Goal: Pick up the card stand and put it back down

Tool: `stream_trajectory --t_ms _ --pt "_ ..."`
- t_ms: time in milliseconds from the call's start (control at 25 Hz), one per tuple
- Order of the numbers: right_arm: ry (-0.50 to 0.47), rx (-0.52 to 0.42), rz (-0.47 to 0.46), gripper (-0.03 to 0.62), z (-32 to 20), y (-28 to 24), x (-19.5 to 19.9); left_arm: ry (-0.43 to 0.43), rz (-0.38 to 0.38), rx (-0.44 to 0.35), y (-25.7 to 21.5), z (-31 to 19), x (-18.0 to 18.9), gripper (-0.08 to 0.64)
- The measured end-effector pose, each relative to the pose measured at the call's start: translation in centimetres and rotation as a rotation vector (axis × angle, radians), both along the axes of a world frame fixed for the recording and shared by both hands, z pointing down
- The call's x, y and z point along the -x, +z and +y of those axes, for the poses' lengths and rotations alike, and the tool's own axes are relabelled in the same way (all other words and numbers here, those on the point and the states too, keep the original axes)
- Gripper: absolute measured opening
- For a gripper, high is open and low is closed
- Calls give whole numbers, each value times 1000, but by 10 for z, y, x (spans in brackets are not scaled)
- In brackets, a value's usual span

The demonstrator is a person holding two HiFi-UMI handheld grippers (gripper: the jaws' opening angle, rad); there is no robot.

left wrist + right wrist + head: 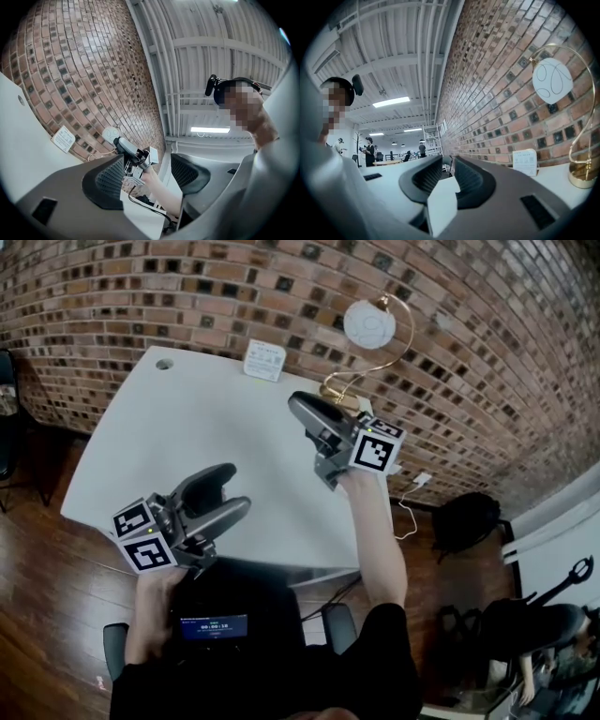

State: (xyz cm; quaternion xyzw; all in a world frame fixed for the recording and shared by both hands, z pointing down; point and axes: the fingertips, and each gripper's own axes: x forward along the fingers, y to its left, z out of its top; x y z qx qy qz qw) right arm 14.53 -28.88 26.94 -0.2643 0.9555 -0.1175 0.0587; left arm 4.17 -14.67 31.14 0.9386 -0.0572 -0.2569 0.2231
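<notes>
While the card stand (264, 360) stands upright at the desk's (178, 427) 12 o'clock edge, by the brick wall, the left hand-held gripper (236, 488) near 7 o'clock and the right hand-held gripper (302, 413) near 3 o'clock are both released, with nothing between their jaws. That fits either a stand awaiting pickup or one already set back down.

Head view steeply down on table (178, 437); gripper views low, both toward card stand (263, 360)
</notes>
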Motion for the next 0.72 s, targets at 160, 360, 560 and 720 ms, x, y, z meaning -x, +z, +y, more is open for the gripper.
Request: stream_trajectory --t_ms 160,360,560,720 --pt "-13 -25 -18 112 25 -2 8 7 -10 -2 4 13 -2 304" --pt "-24 -42 -58 112 51 -2 10 11 -25 -5 7 27 -3 304" --pt "-18 -78 -44 112 70 -4 17 7 -28 -18 7 46 0 304" --pt "-22 -97 -52 112 80 -10 19 2 -34 -31 3 51 1 304"
